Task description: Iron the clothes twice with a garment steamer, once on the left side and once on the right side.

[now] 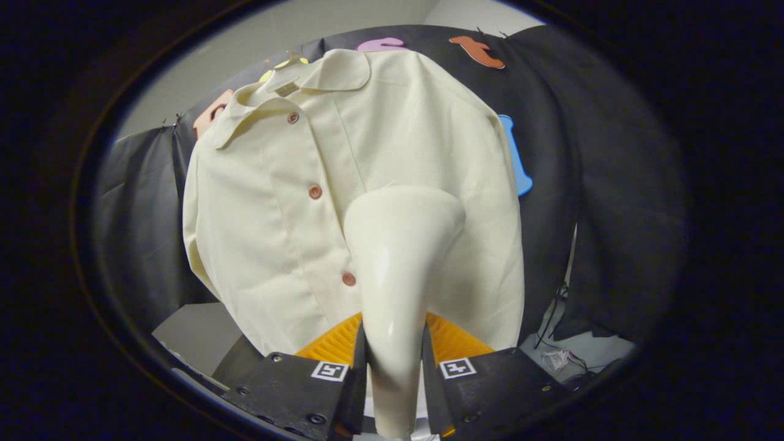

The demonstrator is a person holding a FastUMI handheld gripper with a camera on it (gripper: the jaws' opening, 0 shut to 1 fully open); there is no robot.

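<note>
Gripper point(393, 361) clamped on steamer point(398, 257) handle; long axis straight ahead, head against shirt point(257, 233) beside button placket.

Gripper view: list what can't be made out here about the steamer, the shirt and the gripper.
- Garment steamer: its head faces away toward the shirt, so the steam plate and any contact with the cloth are hidden.
- Steamer handle's lower end: cut off below the gripper, whose fingers press on it from both sides.
- Shirt hem: hidden behind the steamer and fingers.
- Collar label: too small to read.
</note>
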